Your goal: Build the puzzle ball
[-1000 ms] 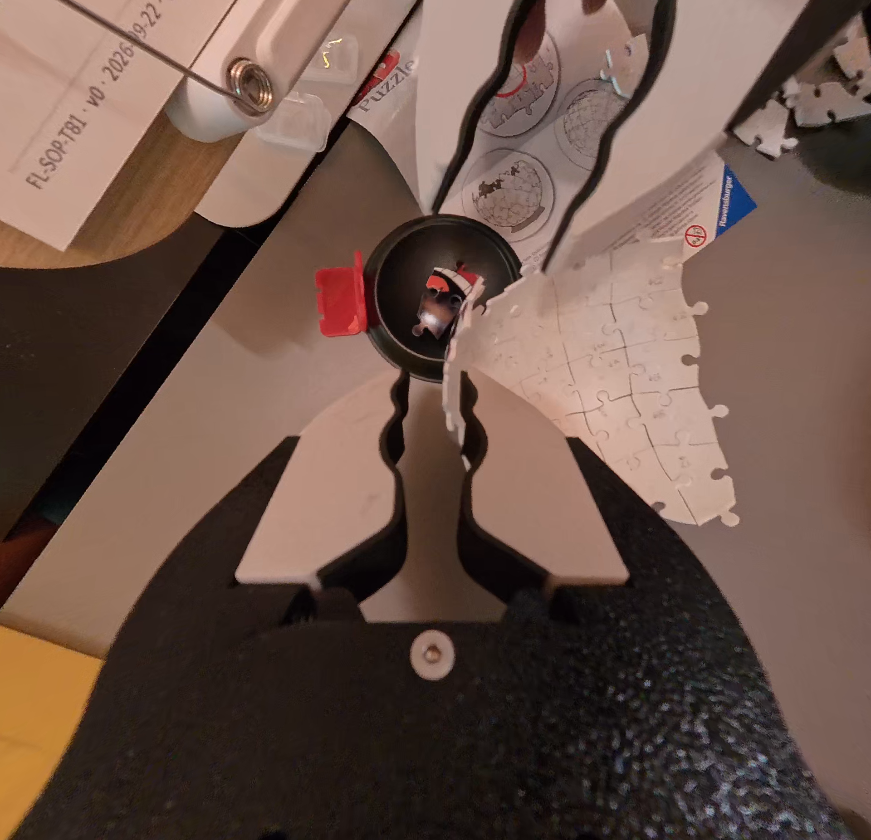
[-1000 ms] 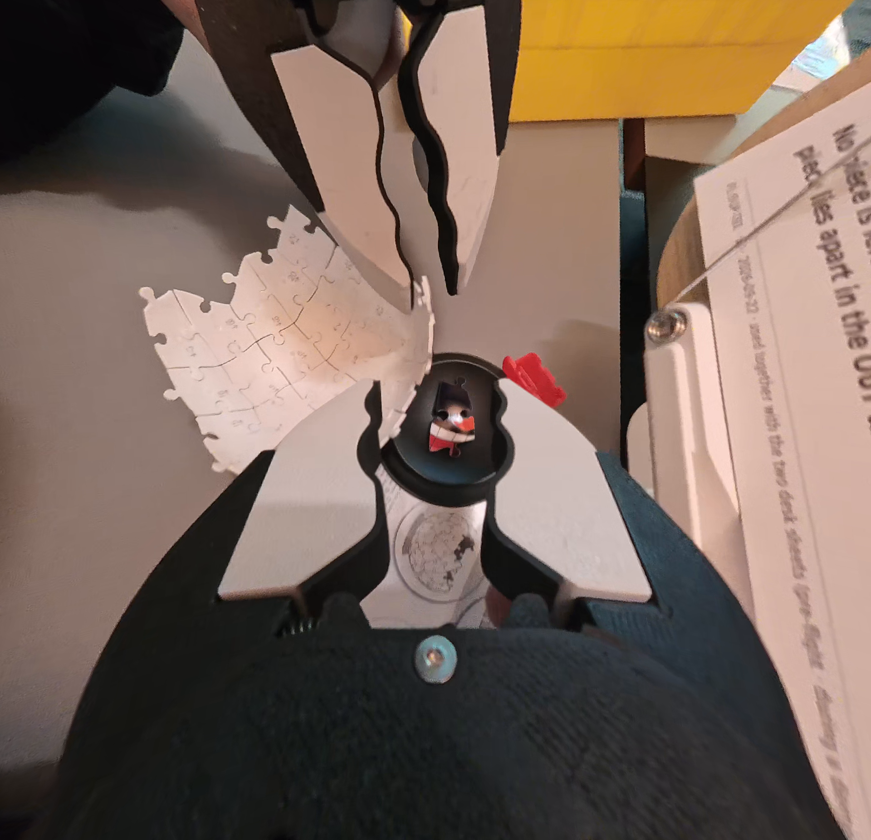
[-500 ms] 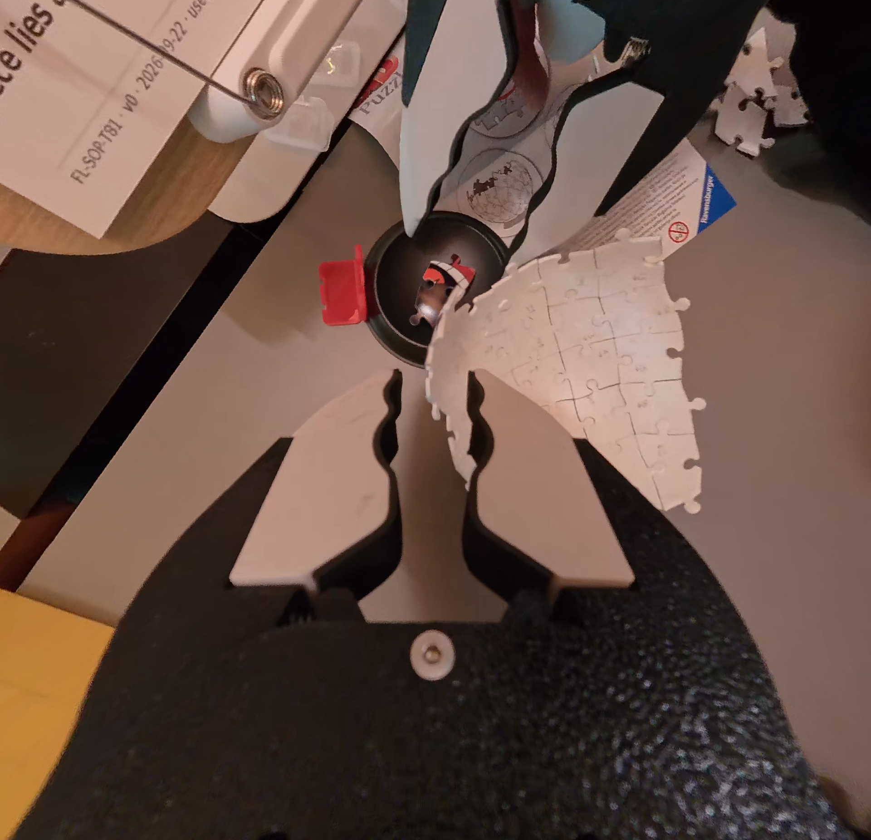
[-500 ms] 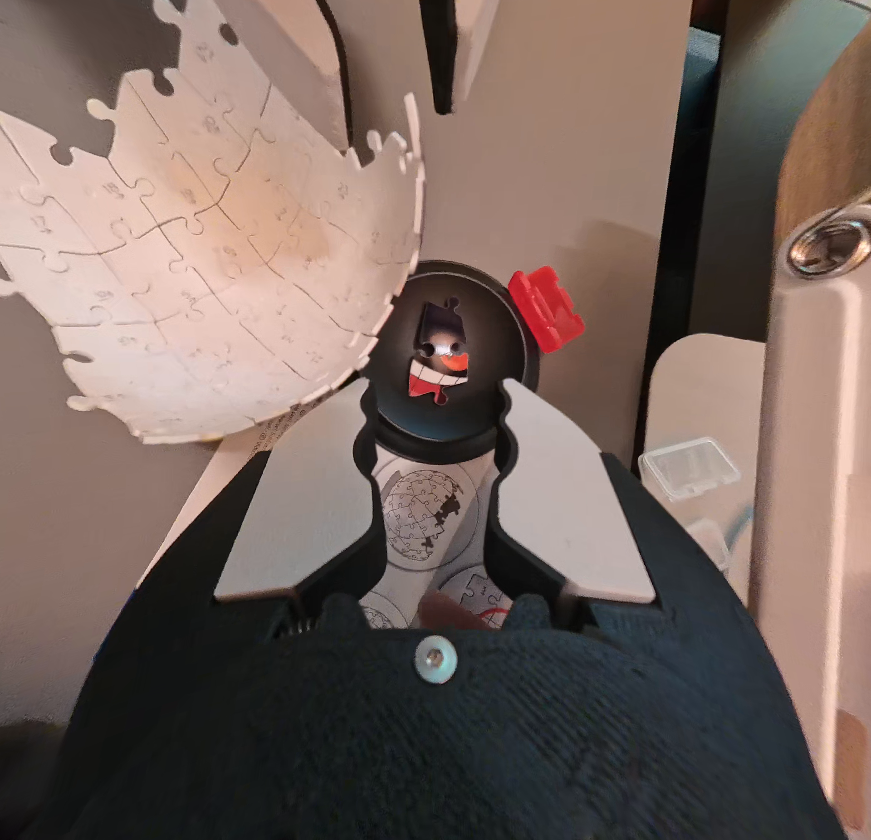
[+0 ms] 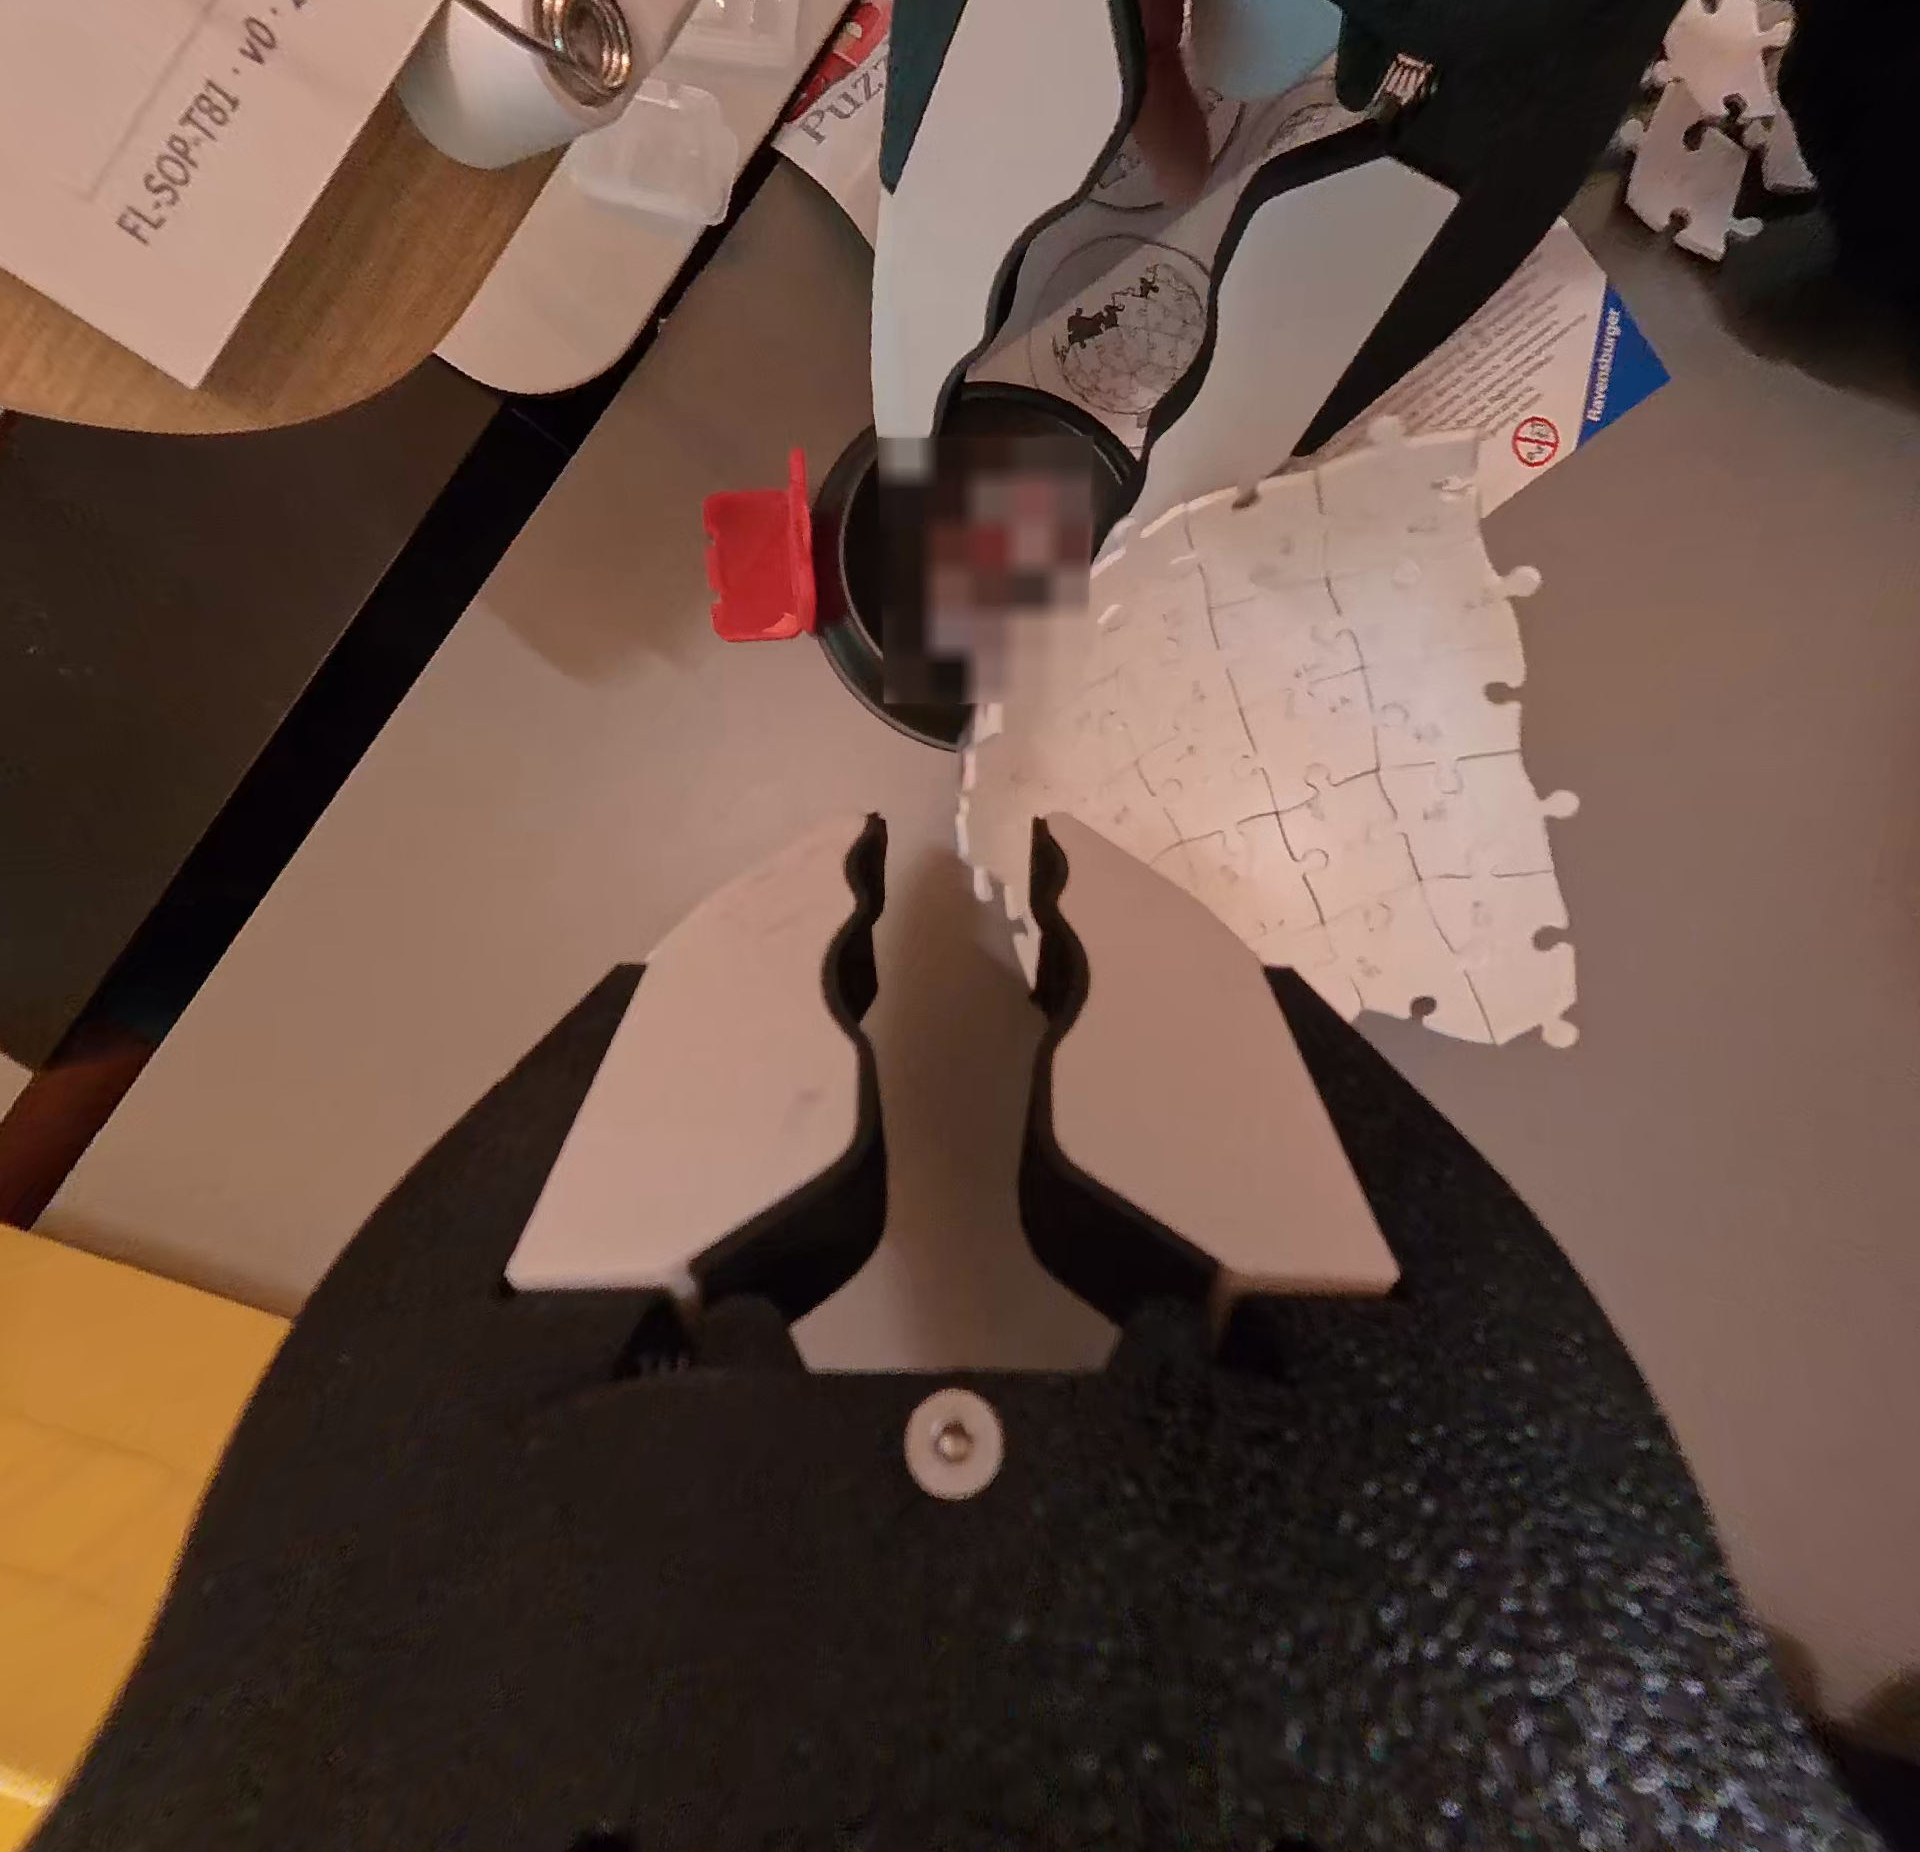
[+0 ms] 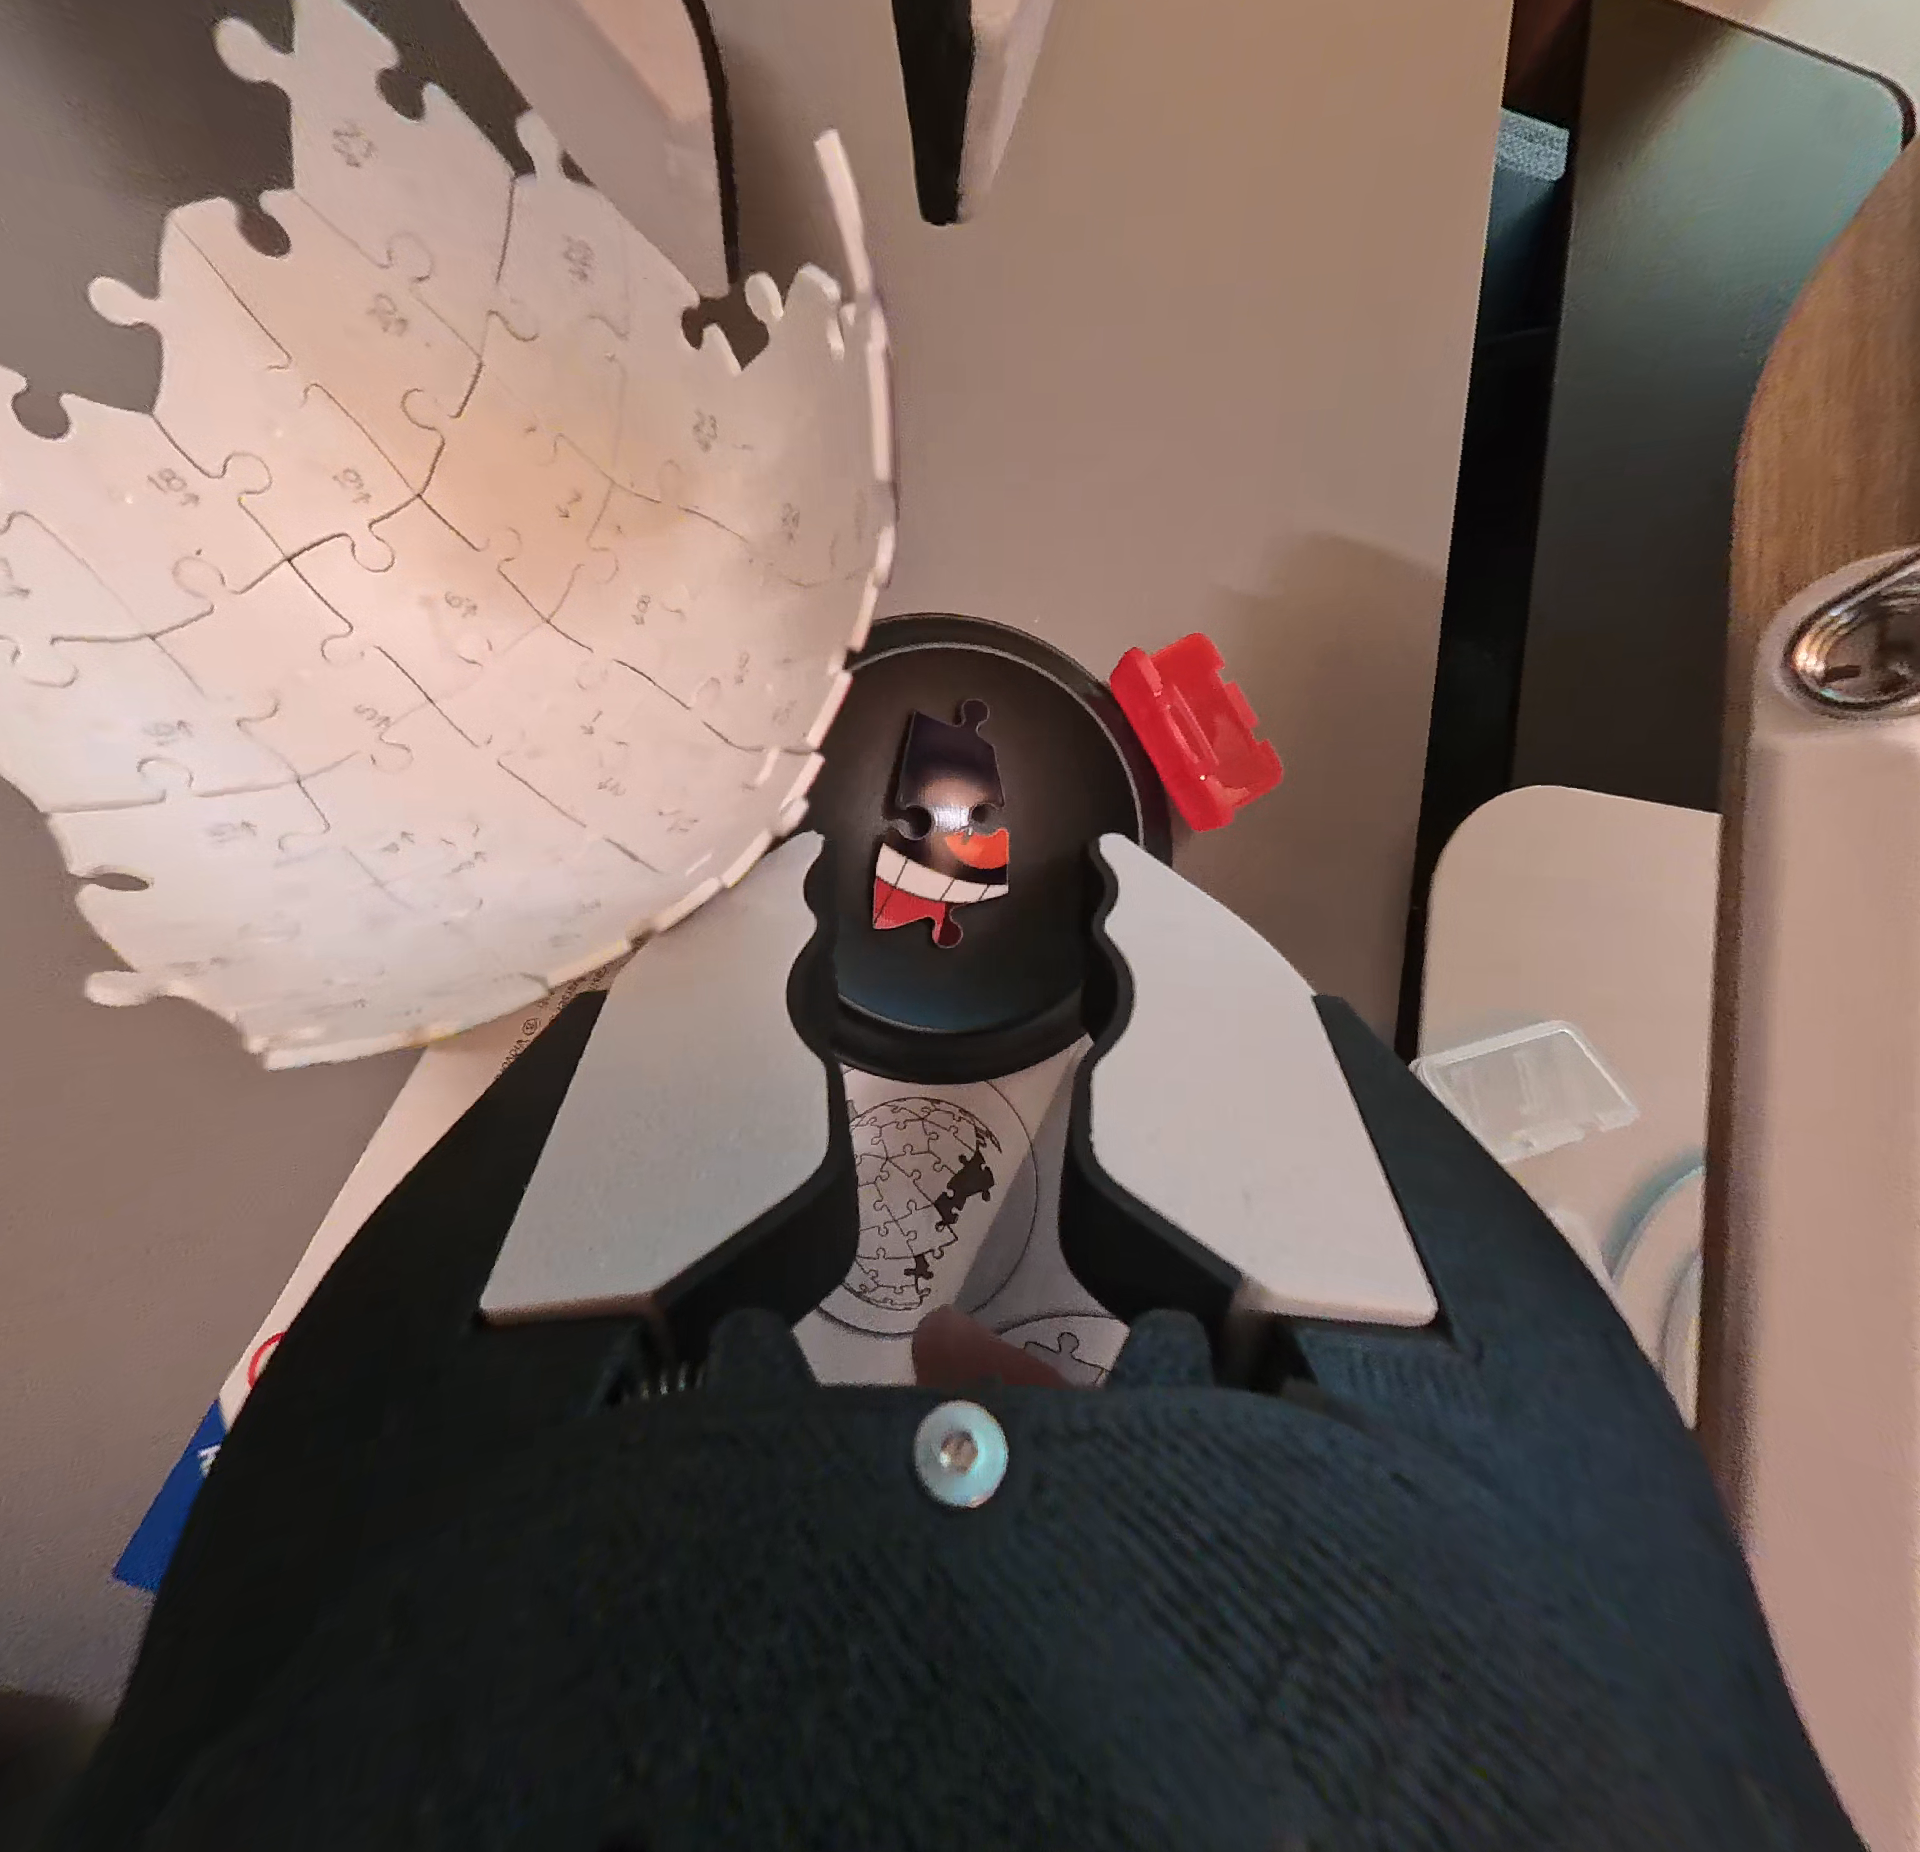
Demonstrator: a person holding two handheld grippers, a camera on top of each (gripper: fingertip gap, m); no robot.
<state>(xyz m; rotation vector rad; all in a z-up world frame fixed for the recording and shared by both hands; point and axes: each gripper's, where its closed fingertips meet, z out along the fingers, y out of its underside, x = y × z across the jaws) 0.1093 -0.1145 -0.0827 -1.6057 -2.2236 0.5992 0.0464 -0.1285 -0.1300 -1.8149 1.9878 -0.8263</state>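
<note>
Since a second ago the curved puzzle shell (image 6: 416, 576) has lifted and tilted up beside the black dish (image 6: 1049, 722). The left gripper (image 5: 956, 836) stands open, the shell's edge against its right finger. The right gripper (image 6: 956, 857), open, flanks the dish holding two coloured pieces (image 6: 940, 826)
</note>
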